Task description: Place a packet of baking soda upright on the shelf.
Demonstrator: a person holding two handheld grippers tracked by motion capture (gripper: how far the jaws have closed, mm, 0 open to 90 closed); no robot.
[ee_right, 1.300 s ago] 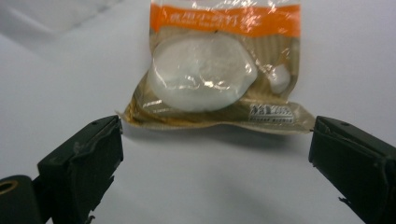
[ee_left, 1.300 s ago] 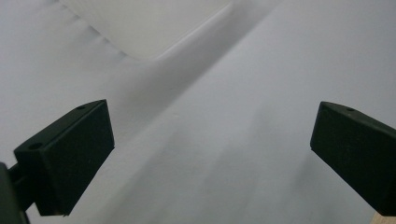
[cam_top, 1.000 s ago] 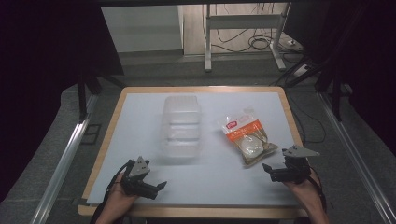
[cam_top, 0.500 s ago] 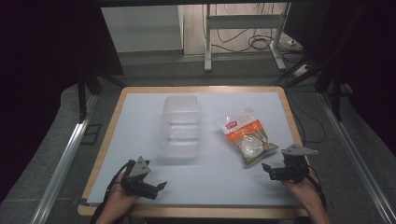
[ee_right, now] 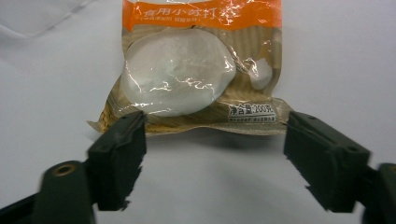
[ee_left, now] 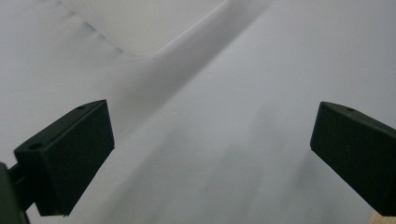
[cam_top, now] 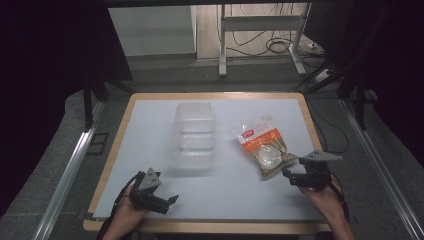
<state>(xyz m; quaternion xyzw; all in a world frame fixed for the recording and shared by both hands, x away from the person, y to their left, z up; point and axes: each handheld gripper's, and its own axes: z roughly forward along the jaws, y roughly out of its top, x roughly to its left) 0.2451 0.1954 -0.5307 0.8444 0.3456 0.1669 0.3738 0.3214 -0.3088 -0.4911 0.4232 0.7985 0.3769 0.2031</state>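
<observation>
Two grippers: one in each hand, both at the table's near edge.
Right gripper (ee_right: 212, 158): jaws apart and just been closing — nothing between them; the pads sit just short of the packet's near edge.
Left gripper (ee_left: 210, 158): jaws wide apart, nothing between them, over bare white tabletop (cam_top: 150, 130).
Snack packet (cam_top: 262, 145): orange-topped, sealed, flat on the table's right half.
Clear plastic container (cam_top: 194, 135): mid-table — apart from both grippers.
</observation>
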